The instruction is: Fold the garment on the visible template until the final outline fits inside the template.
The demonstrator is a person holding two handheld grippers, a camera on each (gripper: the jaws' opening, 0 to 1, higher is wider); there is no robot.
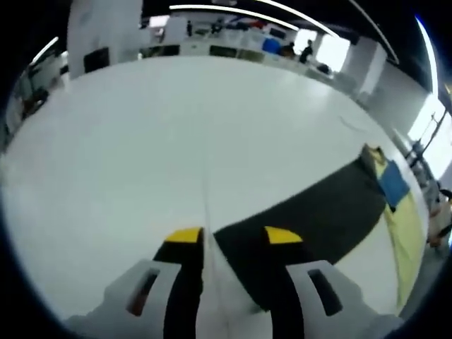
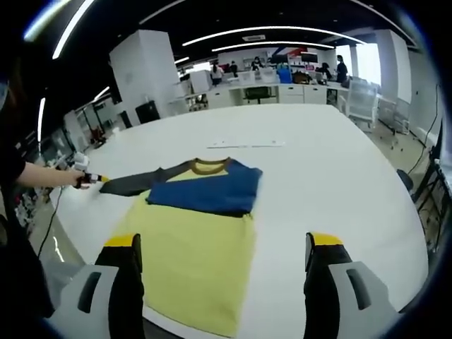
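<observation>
So the left gripper (image 1: 233,236) has its yellow-tipped jaws pinched on the cuff end of the dark sleeve (image 1: 311,212), which stretches flat and taut across the smooth white table (image 1: 176,141) toward the table's left edge. The garment (image 2: 198,233) itself is a soft long-sleeve shirt: pale yellow body, brown collar, and the blue sleeve (image 2: 212,189) folded over the chest as a neat slab. It lies flat near the table's front edge. The right gripper view gives the whole shirt outline plus the person's hand (image 2: 67,176) out at the sleeve tip; the left gripper view just shows the sleeve running away. The right gripper (image 2: 222,244) hangs above the hem, jaws spread wide, gripping nothing.
</observation>
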